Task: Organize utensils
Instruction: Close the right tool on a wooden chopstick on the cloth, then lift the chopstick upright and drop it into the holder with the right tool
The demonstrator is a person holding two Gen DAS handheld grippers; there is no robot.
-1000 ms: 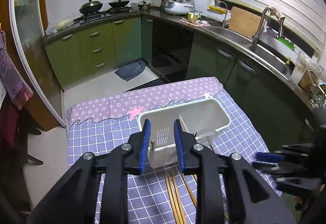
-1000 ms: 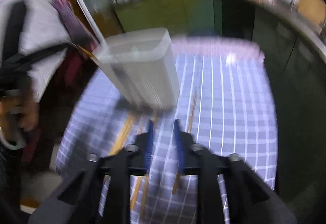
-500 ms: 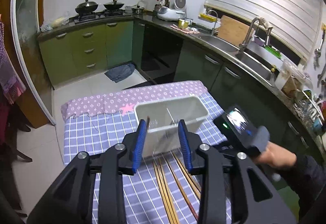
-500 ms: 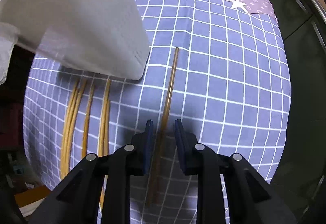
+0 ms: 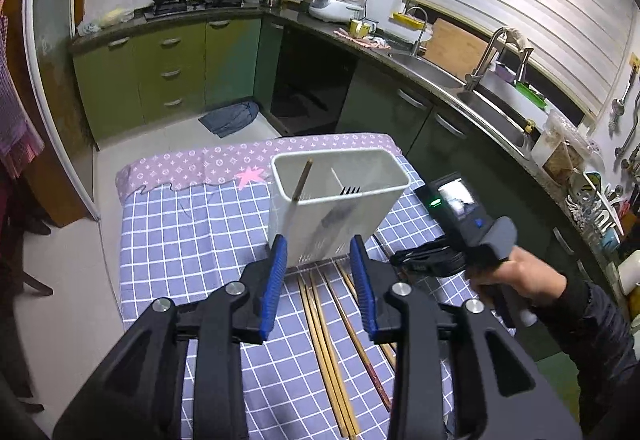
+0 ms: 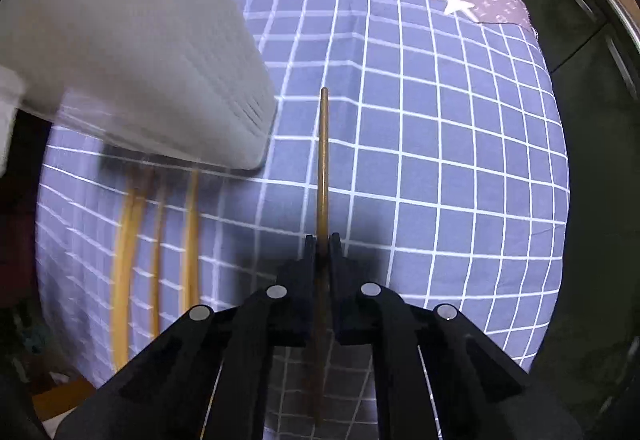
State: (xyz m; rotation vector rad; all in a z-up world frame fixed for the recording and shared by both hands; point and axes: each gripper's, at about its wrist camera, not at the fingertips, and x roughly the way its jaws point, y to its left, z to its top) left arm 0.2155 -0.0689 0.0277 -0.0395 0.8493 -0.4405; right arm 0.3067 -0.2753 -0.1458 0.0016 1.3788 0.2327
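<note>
Chopstick (image 6: 322, 160): frame centre, probably light, stiff, slippery wood.
Right gripper (image 6: 320, 240): fingers clamped mid-shaft.
Left gripper (image 5: 320, 272): fingers apart, empty.

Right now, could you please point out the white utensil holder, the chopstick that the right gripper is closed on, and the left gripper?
white utensil holder (image 5: 320, 228): left wrist view, front wall.
chopstick (image 6: 322, 160): right wrist view, mid-shaft ahead of the jaws.
left gripper (image 5: 318, 282): left wrist view, midway between its blue fingertips.
</note>
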